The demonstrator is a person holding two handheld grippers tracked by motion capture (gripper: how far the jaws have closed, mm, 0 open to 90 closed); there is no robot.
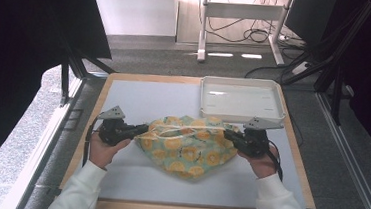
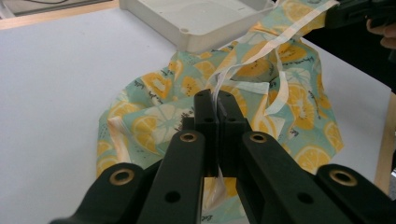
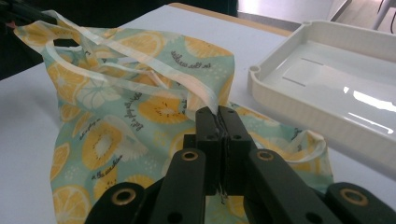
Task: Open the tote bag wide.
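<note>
Centre frame on the white worktop (image 1: pixel 132 180), the mint lemon-print fabric drawstring bag (image 1: pixel 187 147); its small black script is too small to read. Left hand-held gripper (image 1: pixel 144 128) and right hand-held gripper (image 1: pixel 228 133) each pinch its white ribbon drawstring (image 2: pixel 261 51) tight.

The cloth bag (image 1: pixel 187 147) was pale mint green, printed with orange and yellow citrus slices and small dark lettering; its drawstring (image 2: pixel 243 63) was off-white. The tray (image 1: pixel 241 100) was white, the mat (image 1: pixel 139 98) pale grey, both grippers' jaws black
</note>
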